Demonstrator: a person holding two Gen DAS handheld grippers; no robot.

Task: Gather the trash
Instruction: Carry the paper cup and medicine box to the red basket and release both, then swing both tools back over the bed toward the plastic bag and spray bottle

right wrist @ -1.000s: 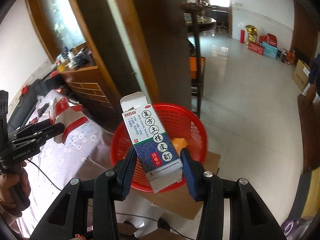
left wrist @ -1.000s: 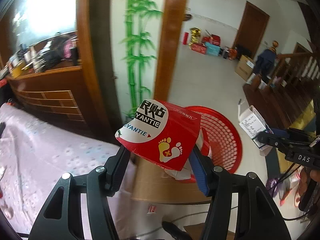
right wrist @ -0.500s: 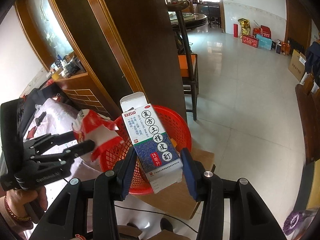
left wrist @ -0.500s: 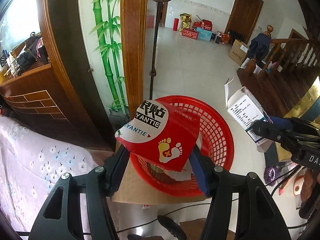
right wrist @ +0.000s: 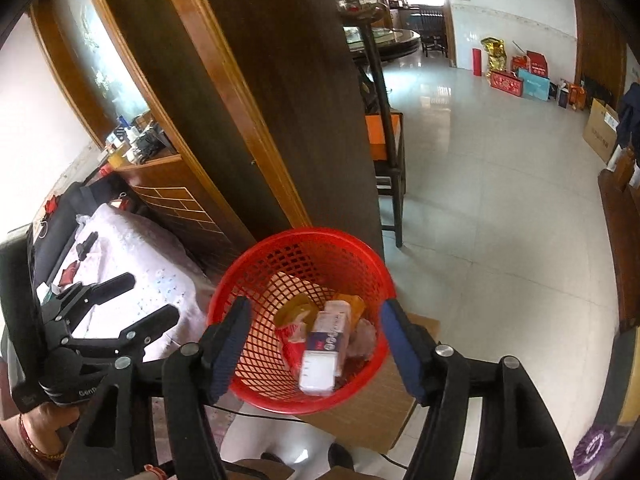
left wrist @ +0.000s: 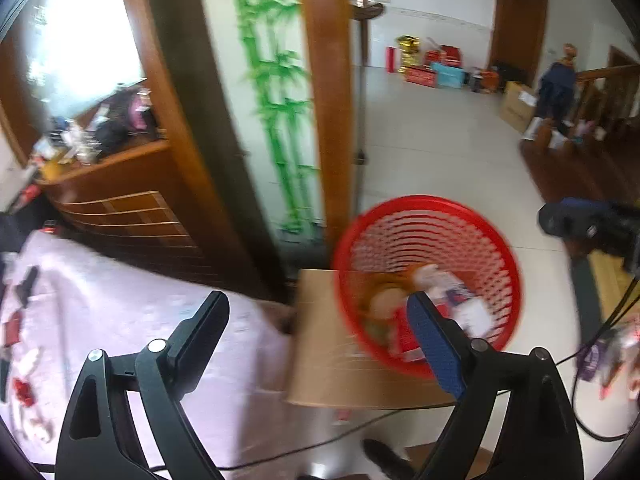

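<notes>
A red mesh basket (right wrist: 248,276) stands on a cardboard sheet (right wrist: 384,404) on the floor; it also shows in the left wrist view (left wrist: 500,256). Inside lie a white and blue medicine box (right wrist: 326,346), a red packet (right wrist: 294,346) and other scraps. My right gripper (right wrist: 316,348) is open and empty just above the basket. My left gripper (left wrist: 318,340) is open and empty, left of the basket over the cloth edge; it also shows in the right wrist view (right wrist: 132,300). The right gripper's fingers (left wrist: 584,224) show at the far right of the left wrist view.
A table with a pale flowered cloth (left wrist: 120,320) holds small red and dark items (left wrist: 16,328). A wooden cabinet (left wrist: 120,200), a door frame (left wrist: 324,100) and a dark chair (right wrist: 388,168) stand behind. Cables (left wrist: 360,432) run across the tiled floor (right wrist: 500,200).
Both grippers have opened. The red packet left my left gripper and the medicine box left my right gripper; both now lie in the red basket. The left gripper swung leftward.
</notes>
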